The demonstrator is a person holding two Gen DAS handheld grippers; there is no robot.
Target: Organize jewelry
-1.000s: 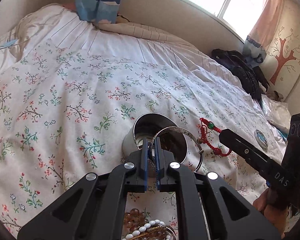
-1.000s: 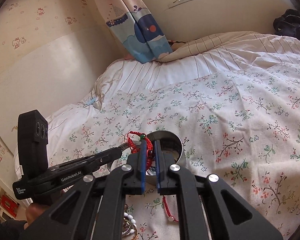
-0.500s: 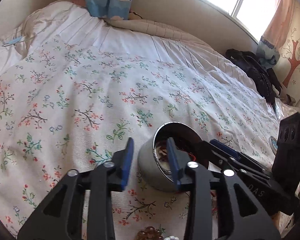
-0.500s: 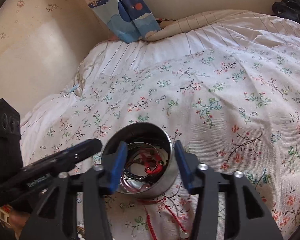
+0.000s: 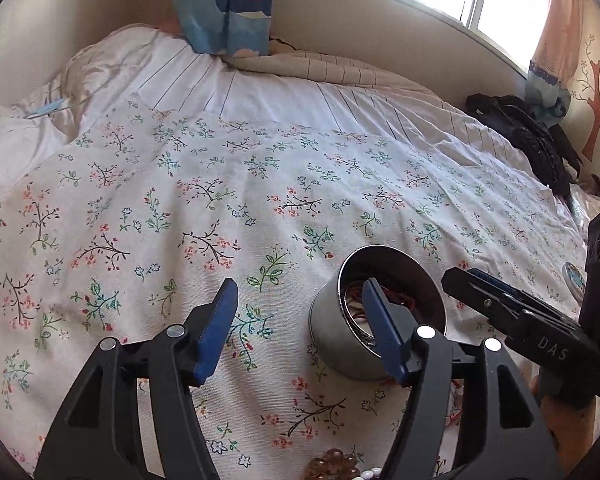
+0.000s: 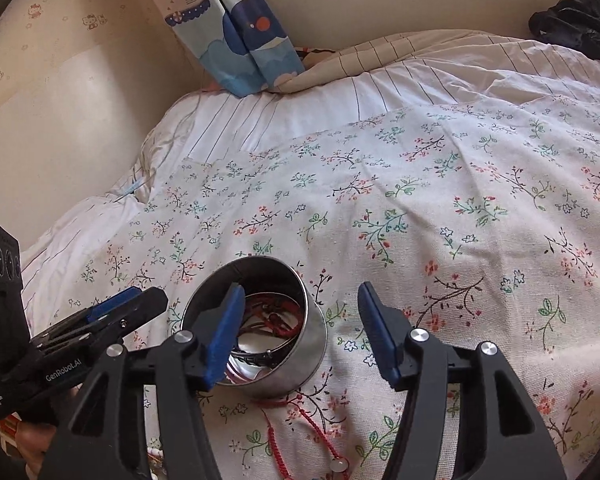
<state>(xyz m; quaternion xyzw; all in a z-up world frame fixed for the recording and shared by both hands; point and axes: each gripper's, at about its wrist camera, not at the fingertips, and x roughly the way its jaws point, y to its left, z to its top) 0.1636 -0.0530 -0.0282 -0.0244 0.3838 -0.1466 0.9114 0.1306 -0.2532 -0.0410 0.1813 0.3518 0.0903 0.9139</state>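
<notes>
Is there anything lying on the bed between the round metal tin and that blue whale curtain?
No, only bare flowered bedspread lies between tin and curtain, in both wrist views.

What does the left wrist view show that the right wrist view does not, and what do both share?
Only the left wrist view shows amber beads at its bottom edge and a tree decal. Only the right wrist view shows a red cord lying on the bedspread and cartoon wallpaper. Both show the metal tin holding jewelry, the floral bedspread, the whale curtain, and both claws open.
</notes>
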